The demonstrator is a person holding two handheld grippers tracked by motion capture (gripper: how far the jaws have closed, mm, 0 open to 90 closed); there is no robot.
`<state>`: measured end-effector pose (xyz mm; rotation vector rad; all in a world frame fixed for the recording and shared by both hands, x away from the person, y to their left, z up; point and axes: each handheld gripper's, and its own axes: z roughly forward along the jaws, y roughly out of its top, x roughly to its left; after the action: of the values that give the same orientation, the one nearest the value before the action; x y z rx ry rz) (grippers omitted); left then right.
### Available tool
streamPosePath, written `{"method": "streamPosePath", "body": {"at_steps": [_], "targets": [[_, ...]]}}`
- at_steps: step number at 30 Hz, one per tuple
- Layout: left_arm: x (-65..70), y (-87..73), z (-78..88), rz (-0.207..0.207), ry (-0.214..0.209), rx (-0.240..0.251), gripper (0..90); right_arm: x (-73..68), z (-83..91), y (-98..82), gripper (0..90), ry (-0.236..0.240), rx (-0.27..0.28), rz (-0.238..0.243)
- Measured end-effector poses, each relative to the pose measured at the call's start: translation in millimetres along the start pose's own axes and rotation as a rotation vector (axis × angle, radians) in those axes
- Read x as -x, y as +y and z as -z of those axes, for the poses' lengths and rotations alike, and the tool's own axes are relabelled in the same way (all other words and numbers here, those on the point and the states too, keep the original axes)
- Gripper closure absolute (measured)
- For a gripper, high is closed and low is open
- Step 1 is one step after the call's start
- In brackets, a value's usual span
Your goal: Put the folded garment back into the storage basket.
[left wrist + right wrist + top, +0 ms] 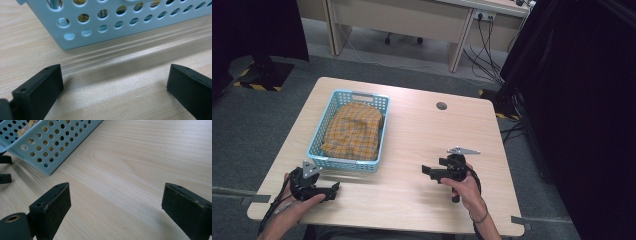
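Plaid cloth (353, 131), yellow with dark checks, lies folded or bunched inside a pale blue perforated basket (383, 120) on the left half of the wooden surface (437, 135); it fills most of the basket floor and rises near the rim. Through the round wall holes the same cloth shows in the left gripper view (103, 13) and the right gripper view (31, 123), which confirms that it sits within the walls, not over them.

Left tongs (335, 189) are held low just before the basket's near left corner, jaws spread wide with nothing between them; the basket wall (125, 30) stands close ahead, so this hand appears placed to reach the near wall or to go over it for the cloth. Right tongs (426, 169) rest lower right of the basket, well apart from it, pointing left toward it, jaws likewise spread and empty above bare wood (130, 170). Both tools seem to wait at the near edge, one on each side, a placement suited to a two-handed lift of the cloth. No grasp has yet been made.
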<state>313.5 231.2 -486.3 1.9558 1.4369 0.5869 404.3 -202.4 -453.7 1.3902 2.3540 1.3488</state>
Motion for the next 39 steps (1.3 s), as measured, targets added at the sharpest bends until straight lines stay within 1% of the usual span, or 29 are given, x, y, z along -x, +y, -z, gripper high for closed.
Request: {"method": "streamPosePath", "body": {"at_steps": [11, 15, 39], "targets": [[0.0, 0.0, 0.0, 0.000, 0.000, 0.000, 0.0, 0.7, 3.0, -7.1, 9.3, -0.013, -0.011, 0.010], [0.0, 0.0, 0.0, 0.000, 0.000, 0.000, 0.0, 1.7, 4.2, -9.8, 9.2, -0.010, -0.013, 0.006], [0.0, 0.0, 0.0, 0.000, 0.000, 0.000, 0.0, 8.0, 14.0, -22.6, 9.1, -0.026, -0.019, -0.014]]}}
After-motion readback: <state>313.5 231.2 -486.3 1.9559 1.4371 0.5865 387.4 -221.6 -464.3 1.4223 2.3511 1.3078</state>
